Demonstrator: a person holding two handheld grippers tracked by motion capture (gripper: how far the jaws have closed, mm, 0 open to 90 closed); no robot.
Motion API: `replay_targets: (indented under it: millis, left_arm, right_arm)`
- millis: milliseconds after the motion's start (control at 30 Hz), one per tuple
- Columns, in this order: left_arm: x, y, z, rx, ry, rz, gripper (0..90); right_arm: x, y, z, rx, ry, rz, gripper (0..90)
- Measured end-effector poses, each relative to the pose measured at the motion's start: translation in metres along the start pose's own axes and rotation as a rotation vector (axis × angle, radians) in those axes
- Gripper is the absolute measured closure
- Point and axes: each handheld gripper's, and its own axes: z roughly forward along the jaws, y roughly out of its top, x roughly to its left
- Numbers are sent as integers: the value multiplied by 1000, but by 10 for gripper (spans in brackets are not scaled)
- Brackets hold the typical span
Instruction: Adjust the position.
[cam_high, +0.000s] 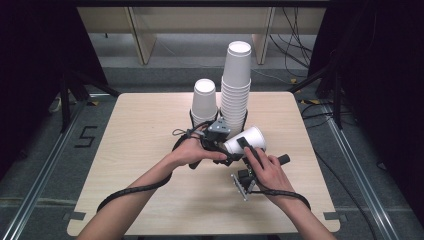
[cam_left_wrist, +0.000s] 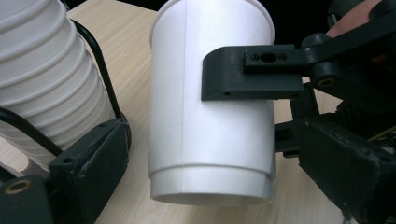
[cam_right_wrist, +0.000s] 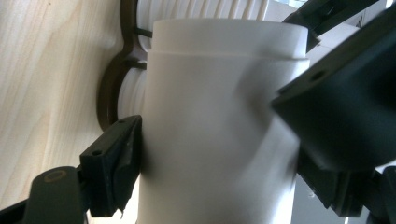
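A white paper cup (cam_high: 256, 136) lies on its side above the middle of the table, its rim pointing right and away. My right gripper (cam_high: 246, 143) is shut on its wall; in the right gripper view both black jaws press the cup (cam_right_wrist: 215, 116). My left gripper (cam_high: 226, 146) is at the cup's base end. In the left gripper view the cup (cam_left_wrist: 210, 140) stands between its jaws with a gap on each side, so this gripper (cam_left_wrist: 217, 179) is open. One of the right gripper's fingers (cam_left_wrist: 252, 74) crosses the cup's side.
A tall stack of white cups (cam_high: 236, 85) and a shorter stack (cam_high: 204, 100) stand in black wire holders (cam_high: 192, 117) just behind the grippers. The tall stack (cam_left_wrist: 42, 79) is close beside the left jaw. The light wooden table (cam_high: 140, 150) ends near the person.
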Motion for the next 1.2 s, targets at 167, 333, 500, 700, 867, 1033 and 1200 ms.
replay_targets:
  millis: [167, 333, 500, 700, 867, 1033, 1200]
  left_arm:
    - [-1, 0, 5, 12, 2, 10, 85]
    - [-1, -1, 9, 24, 6, 21, 106]
    - [-1, -2, 10, 28, 7, 29, 141]
    - [-2, -2, 10, 30, 24, 54, 195]
    - [-3, -3, 9, 10, 33, 62, 206]
    - [-3, -4, 9, 5, 38, 69, 218]
    - [-3, -4, 9, -4, 41, 78, 224]
  right_arm:
    - [1, 2, 0, -14, -17, 13, 199]
    - [4, 4, -3, 14, -4, 68, 199]
    - [-3, 4, 0, -27, -31, 1, 199]
    - [-3, 5, 0, -27, -22, 1, 198]
    - [-3, 4, 0, -27, -45, 6, 190]
    - [-5, 4, 0, -19, -19, -22, 178]
    - [-5, 3, 0, -15, -13, -29, 167]
